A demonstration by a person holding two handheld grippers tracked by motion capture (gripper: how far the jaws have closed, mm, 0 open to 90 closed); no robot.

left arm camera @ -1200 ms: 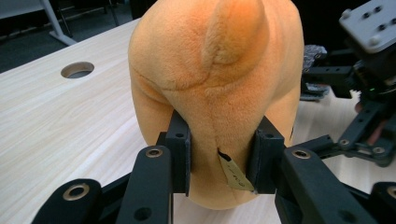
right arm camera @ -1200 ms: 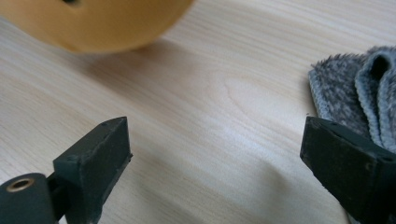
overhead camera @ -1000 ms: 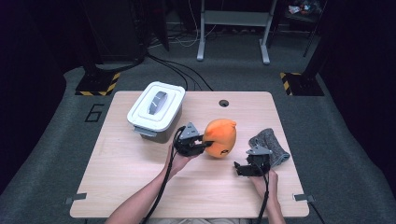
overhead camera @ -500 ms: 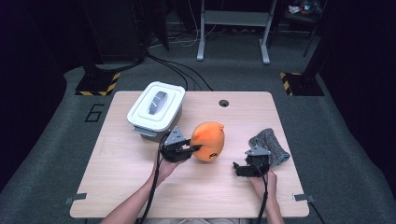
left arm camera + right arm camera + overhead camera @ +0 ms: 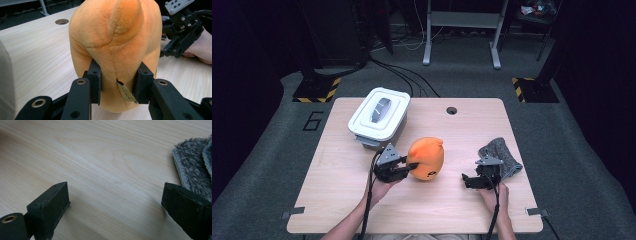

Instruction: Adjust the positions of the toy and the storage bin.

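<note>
Plush toy, orange, stands near the middle of our table, clenched at its base in our left claw. White box lies just beyond and left; our right claw rests released, farther off.

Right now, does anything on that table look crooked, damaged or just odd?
Only small things. The white lidded box sits askew to the table edges. The grey cloth lies rumpled near the right edge. The orange plush toy is squeezed in the left gripper, a small tag poking out.
</note>
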